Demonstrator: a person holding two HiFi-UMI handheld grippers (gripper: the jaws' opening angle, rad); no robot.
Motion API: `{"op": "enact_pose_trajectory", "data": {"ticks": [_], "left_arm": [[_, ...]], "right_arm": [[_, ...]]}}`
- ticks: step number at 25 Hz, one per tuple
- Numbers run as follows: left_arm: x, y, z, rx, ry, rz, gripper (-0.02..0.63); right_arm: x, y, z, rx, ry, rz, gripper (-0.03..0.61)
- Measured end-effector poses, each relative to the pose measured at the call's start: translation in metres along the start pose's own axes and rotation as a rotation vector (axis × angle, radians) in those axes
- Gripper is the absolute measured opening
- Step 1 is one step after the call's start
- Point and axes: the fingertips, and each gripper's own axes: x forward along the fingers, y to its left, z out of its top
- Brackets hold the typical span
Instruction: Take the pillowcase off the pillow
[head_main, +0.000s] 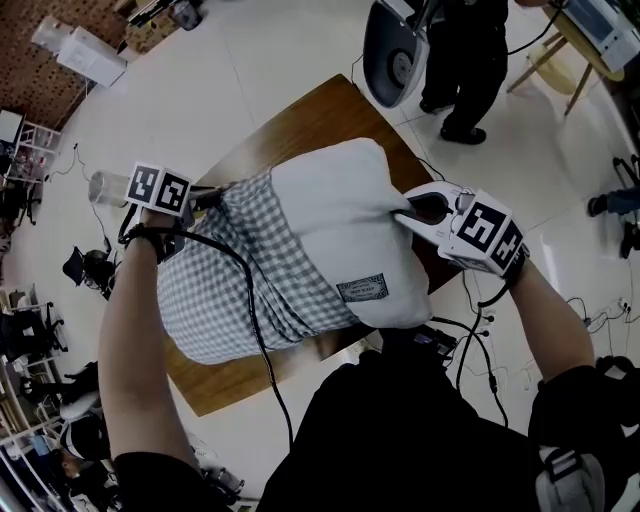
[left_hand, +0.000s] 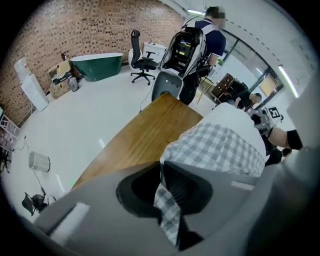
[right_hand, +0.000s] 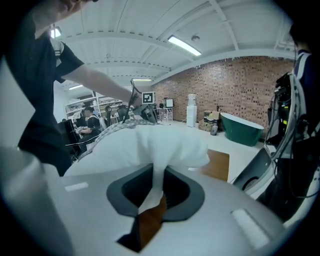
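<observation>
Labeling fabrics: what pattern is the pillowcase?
Grey-and-white gingham check. The pillowcase shows best in the head view, covering one end of the white pillow.

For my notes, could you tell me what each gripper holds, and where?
Left gripper pinches the pillowcase at its edge; right gripper, the pillow at its bare end.

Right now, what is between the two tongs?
Head view: the white pillow, half inside its checked pillowcase; the left tongs pinch the pillowcase, the right tongs the pillow.
</observation>
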Motion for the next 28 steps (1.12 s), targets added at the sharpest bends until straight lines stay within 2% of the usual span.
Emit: {"op": "enact_pose_trajectory", "data": {"ticks": [4,7,11,15,18,21,28], "left_arm": [[-0.002,-0.011,0.012,0.050,-0.078,-0.010,0.103],[-0.008,-0.021,0.023,0.069,-0.136,-0.024,0.173],[-0.028,-0.040,0.030,0.082,-0.227,-0.019,0.187],[-0.076,-0.058,0.003,0.092,-0.339,-0.015,0.201],[-0.088,-0.054,-0.019,0.055,-0.360,0.001,0.209],[-0.095,-0.066,-0.034,0.060,-0.384,0.002,0.213],[-0.117,-0.116,-0.081,0.103,-0.486,0.014,0.244]], "right_arm": [[0.009,-0.010,-0.007,0.053,0.015,0.004,0.082],[0.017,-0.020,-0.019,0.079,0.049,0.018,0.140],[0.013,-0.024,-0.021,0.085,0.071,0.024,0.195],[0.008,0.006,0.008,0.060,0.053,-0.006,0.212],[0.013,0.017,0.024,0.034,0.041,-0.014,0.213],[0.017,0.033,0.029,-0.007,0.052,-0.012,0.224],[0.021,0.103,0.020,-0.124,0.120,0.000,0.255]]}}
